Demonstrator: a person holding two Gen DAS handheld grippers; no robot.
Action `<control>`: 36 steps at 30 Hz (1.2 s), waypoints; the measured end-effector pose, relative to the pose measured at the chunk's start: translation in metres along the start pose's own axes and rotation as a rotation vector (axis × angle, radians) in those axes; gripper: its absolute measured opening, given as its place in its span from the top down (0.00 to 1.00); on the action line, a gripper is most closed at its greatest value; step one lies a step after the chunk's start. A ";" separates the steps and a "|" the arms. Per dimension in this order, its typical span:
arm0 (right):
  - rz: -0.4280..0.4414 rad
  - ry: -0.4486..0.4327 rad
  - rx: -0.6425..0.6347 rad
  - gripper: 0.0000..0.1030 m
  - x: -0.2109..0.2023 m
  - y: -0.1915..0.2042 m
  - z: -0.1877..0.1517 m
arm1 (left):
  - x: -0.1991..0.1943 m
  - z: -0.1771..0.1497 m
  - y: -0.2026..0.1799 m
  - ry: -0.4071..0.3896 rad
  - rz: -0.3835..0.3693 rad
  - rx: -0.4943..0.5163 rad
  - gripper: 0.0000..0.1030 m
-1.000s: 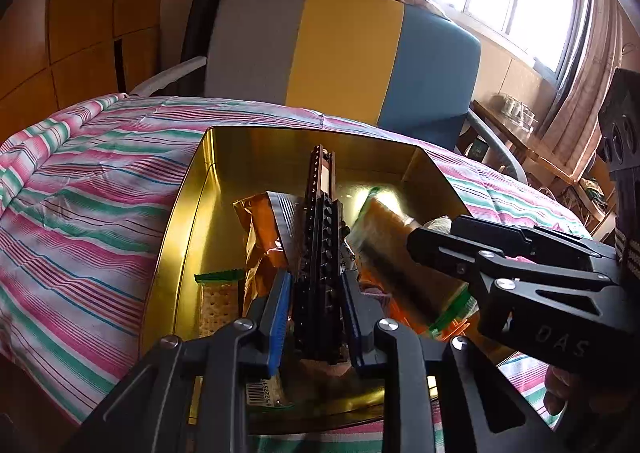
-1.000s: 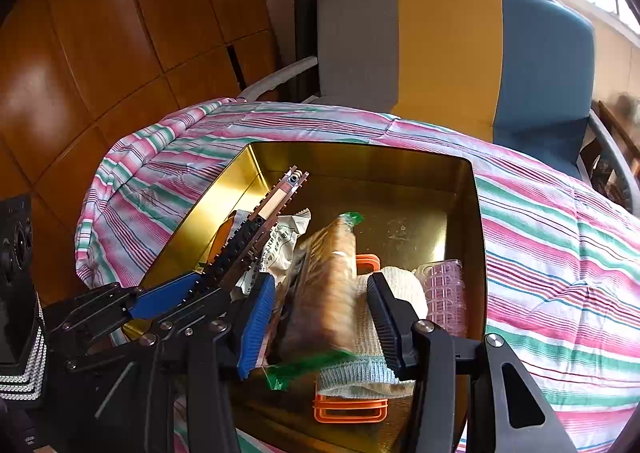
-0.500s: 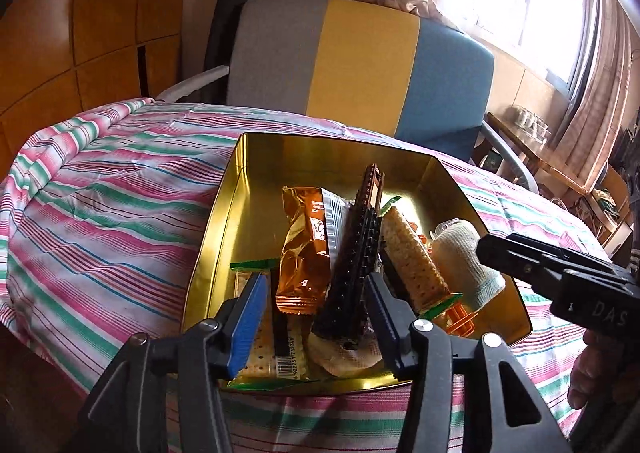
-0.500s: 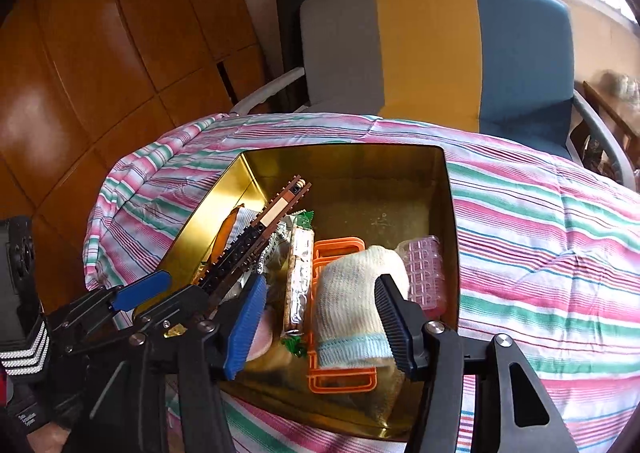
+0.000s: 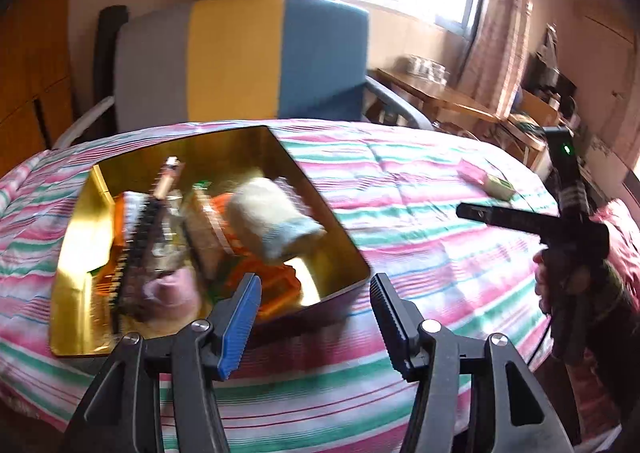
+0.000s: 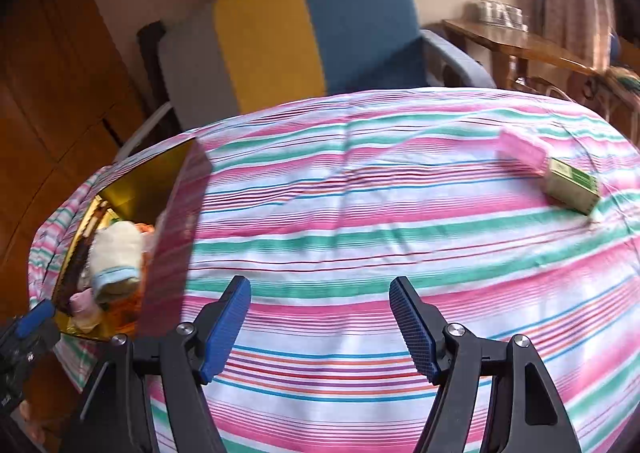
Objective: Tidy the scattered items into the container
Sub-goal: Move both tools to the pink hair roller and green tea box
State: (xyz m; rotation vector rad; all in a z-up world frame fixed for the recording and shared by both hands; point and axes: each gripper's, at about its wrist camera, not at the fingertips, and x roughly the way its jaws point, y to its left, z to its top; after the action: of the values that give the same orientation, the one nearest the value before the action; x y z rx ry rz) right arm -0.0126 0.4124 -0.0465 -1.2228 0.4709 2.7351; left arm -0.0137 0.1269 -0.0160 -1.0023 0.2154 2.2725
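My left gripper (image 5: 316, 317) hangs over the near right corner of the gold tin (image 5: 340, 237), its jaws opening with nothing between them; my right gripper (image 6: 320, 325) is over bare striped cloth (image 6: 360, 213), its jaws also opening and empty. The tin sits at the left of the table; inside lie a rolled towel (image 5: 272, 217), a dark ridged bar (image 5: 140, 241), orange packets (image 5: 276, 285) and a pink lump (image 5: 172, 293), all blurred. Far right on the cloth, well apart from the tin, a pink box (image 6: 520, 151) and a green box (image 6: 572, 189) lie just beside each other. A striped chair (image 6: 300, 33) stands beyond the table.
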 end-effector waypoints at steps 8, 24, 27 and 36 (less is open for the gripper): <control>-0.160 -0.067 0.170 0.29 -0.023 -0.123 0.016 | 0.053 0.033 -0.083 0.108 -0.154 0.146 0.44; -0.192 -0.121 0.266 0.29 0.002 -0.239 0.078 | 0.224 0.192 -0.190 0.181 -0.242 0.152 0.43; -0.175 -0.122 0.249 0.29 0.016 -0.246 0.090 | 0.260 0.215 -0.208 0.211 -0.269 0.130 0.43; -0.169 -0.081 0.200 0.32 0.050 -0.256 0.102 | 0.356 0.243 -0.252 0.366 -0.296 0.108 0.43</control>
State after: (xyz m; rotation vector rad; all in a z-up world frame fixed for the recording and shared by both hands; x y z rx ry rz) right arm -0.0608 0.6862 -0.0798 -1.0480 0.5875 2.5156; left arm -0.1873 0.5914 -0.0744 -1.2949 0.3164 1.7837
